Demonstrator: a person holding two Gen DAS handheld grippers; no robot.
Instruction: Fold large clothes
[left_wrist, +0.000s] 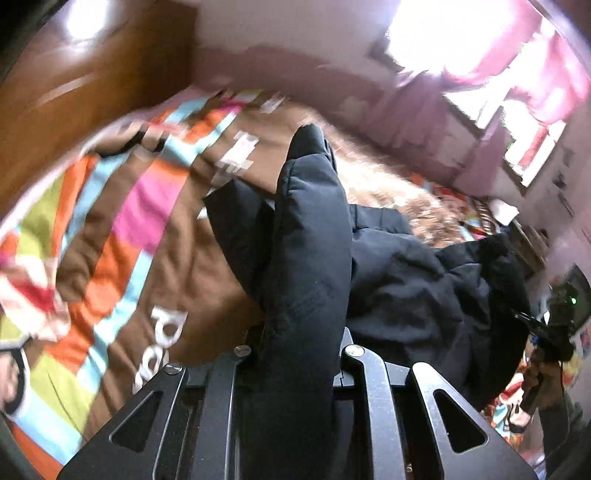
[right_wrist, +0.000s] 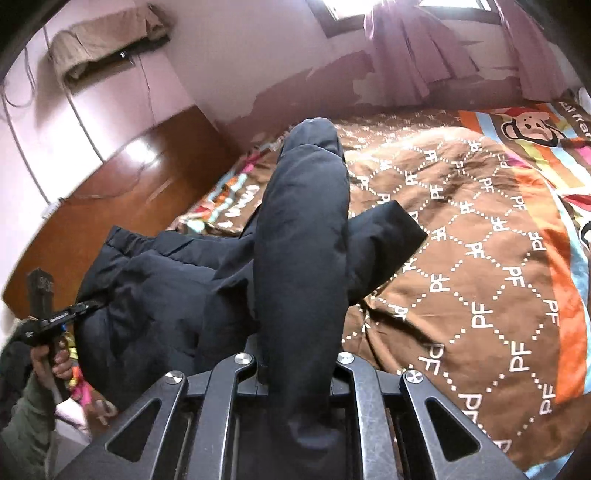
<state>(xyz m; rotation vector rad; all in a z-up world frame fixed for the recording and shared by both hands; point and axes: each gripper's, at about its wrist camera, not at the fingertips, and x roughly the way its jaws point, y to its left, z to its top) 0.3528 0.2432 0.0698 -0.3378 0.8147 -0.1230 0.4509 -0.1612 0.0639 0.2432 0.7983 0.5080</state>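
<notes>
left gripper (left_wrist: 295, 354): jaws clamped on a fold of the black jacket (left_wrist: 406, 280) | right gripper (right_wrist: 295, 362): jaws clamped on another fold of it | jacket: hangs between both grippers over the brown patterned bedcover (right_wrist: 480, 258), its loose sleeve (right_wrist: 388, 236) pointing to 2 o'clock in the right view | person's hand (right_wrist: 51, 362): at 8 o'clock there, on the left gripper's handle

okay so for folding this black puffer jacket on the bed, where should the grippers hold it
Keep hold of the black puffer jacket by its thick padded edge. The left gripper and right gripper each already clamp a roll of it from above, so the body hangs between them over the quilt.
</notes>
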